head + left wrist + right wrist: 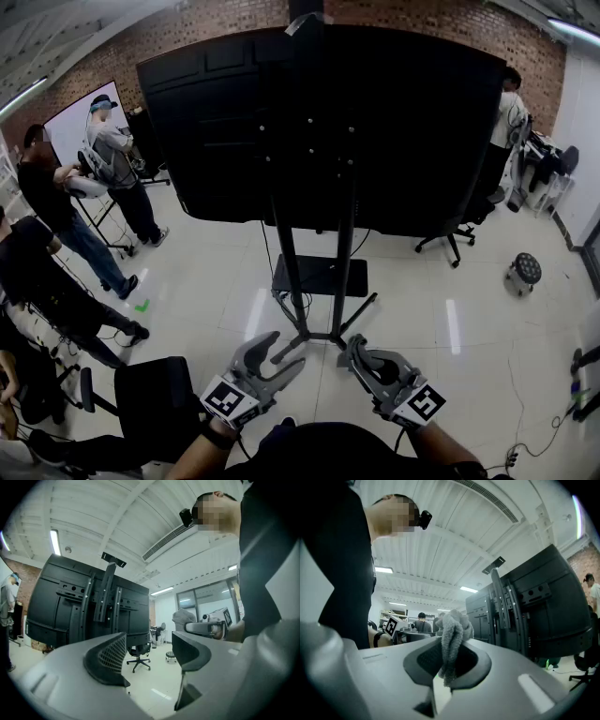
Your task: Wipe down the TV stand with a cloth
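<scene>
The TV stand (319,275) is a black wheeled frame that carries a large black screen (328,122), seen from behind, straight ahead of me on the pale floor. Both grippers hang low in front of its base. My left gripper (284,353) is open with nothing between its jaws (150,660); the screen's back (89,606) fills the left of its view. My right gripper (351,351) is shut on a grey fuzzy cloth (452,637), whose bunched end sticks up above the jaws. The stand's posts (508,616) rise just right of the cloth.
Several people stand at the left (66,216) and one at the far right (506,112). A black office chair (150,398) is close on my left, another chair (455,239) and a round stool (525,270) sit right of the stand. Cables (539,436) trail at lower right.
</scene>
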`<state>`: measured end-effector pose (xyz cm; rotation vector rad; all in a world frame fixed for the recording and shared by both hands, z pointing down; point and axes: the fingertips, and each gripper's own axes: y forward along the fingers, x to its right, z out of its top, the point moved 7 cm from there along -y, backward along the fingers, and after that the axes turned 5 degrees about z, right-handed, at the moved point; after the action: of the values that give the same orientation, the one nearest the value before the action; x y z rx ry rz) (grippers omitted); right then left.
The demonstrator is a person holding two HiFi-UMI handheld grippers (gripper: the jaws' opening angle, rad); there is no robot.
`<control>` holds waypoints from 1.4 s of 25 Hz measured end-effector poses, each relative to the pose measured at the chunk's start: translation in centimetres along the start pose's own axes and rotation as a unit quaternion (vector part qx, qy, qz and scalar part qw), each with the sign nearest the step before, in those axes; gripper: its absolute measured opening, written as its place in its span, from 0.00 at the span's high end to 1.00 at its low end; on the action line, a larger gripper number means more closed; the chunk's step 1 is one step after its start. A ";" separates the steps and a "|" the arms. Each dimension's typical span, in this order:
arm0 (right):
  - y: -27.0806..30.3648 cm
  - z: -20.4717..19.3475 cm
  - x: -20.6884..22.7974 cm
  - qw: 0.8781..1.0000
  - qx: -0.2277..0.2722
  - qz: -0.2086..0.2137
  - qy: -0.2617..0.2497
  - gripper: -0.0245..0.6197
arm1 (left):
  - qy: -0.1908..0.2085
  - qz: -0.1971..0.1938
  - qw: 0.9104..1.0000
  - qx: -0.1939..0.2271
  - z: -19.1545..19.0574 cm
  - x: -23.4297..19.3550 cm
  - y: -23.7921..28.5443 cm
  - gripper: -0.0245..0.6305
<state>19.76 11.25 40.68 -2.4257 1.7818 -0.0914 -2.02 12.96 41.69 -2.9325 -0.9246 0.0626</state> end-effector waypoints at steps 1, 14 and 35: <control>0.2 -0.1 0.0 1.000 -0.001 0.002 0.004 0.93 | 0.000 0.000 1.000 -0.001 0.0 -0.2 0.0 0.46; 4.6 -1.5 3.9 0.999 -0.015 -0.037 0.012 0.93 | -0.007 -0.025 1.000 0.007 -0.7 -6.5 2.5 0.46; 20.4 1.1 13.2 0.990 -0.004 -0.127 -0.064 0.92 | 0.011 -0.126 0.991 0.034 3.0 -24.3 10.4 0.46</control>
<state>4.63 -7.28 36.32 -2.5875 1.4168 0.0462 -16.15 -9.34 38.37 -2.7236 -1.2531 0.0478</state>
